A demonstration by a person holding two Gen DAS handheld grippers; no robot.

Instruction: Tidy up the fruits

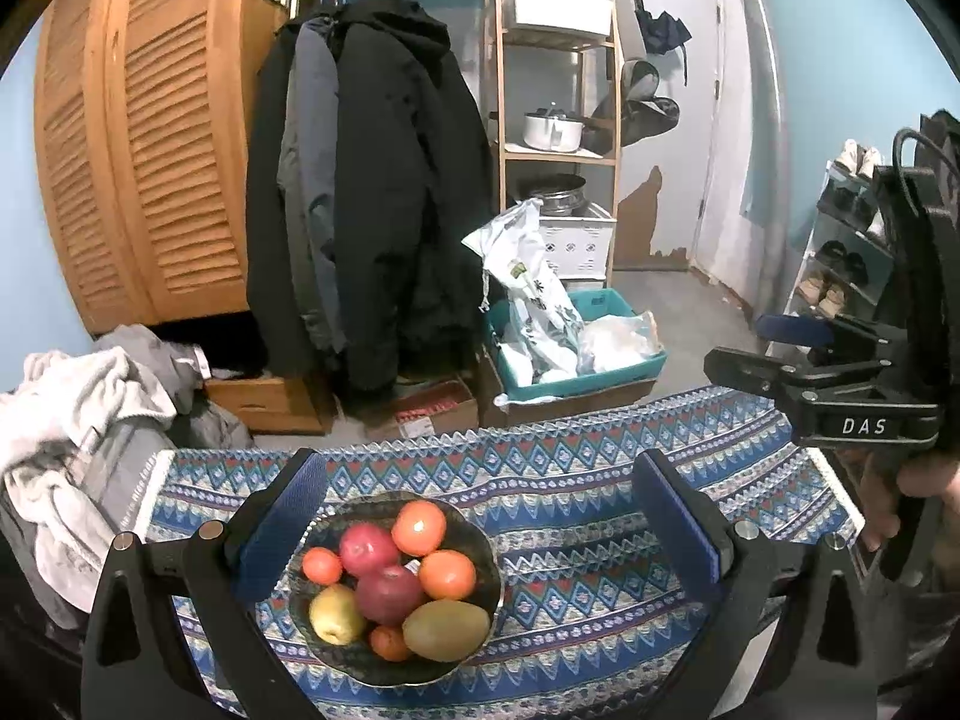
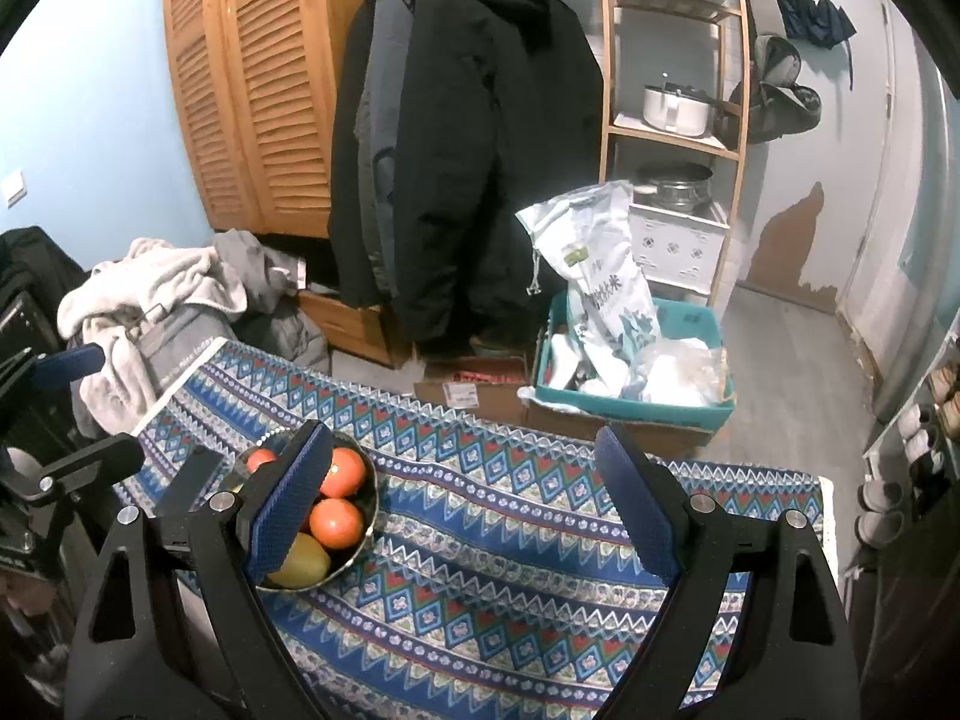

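Note:
A metal bowl (image 1: pixel 486 546) stands on the patterned blue tablecloth (image 1: pixel 600 570). It holds several fruits: oranges (image 1: pixel 420 527), two red apples (image 1: pixel 389 594), a yellow pear (image 1: pixel 336 613) and a green mango (image 1: pixel 447 630). My left gripper (image 1: pixel 480 516) is open and empty, hovering above the bowl. My right gripper (image 2: pixel 465 501) is open and empty over the cloth, right of the bowl (image 2: pixel 366 534); its left finger hides part of the fruit. The right gripper also shows at the right edge of the left wrist view (image 1: pixel 774 354).
Beyond the table's far edge stand a teal bin (image 1: pixel 600 372) with bags, cardboard boxes (image 1: pixel 438 408), hanging dark coats (image 1: pixel 372 180), a wooden shelf (image 1: pixel 558 120) and a pile of laundry (image 1: pixel 78 420). A shoe rack (image 1: pixel 852 252) is at the right.

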